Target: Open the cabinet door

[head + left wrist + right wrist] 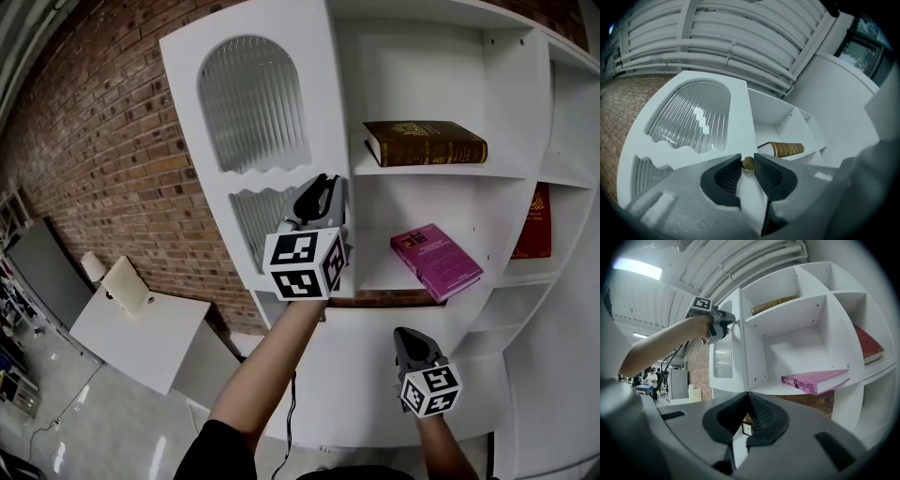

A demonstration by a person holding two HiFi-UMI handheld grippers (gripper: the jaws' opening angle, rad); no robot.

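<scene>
The white cabinet door (253,112) has an arched ribbed-glass panel and a second ribbed pane below it. Its right edge runs beside the open shelves. A small brass knob (748,163) sits on that edge. My left gripper (326,187) is raised to the knob, and in the left gripper view the two dark pads (765,174) touch the knob from either side. The right gripper view shows the left gripper (726,322) at the door's edge (739,333). My right gripper (411,339) hangs lower, in front of the cabinet's base, with its jaws together and nothing between them. Whether the door stands ajar I cannot tell.
A brown book (427,142) lies on the upper shelf, a pink book (436,261) on the shelf below, and a red book (534,225) in the right compartment. A brick wall (103,159) is to the left. A low white cabinet (141,328) stands on the floor at lower left.
</scene>
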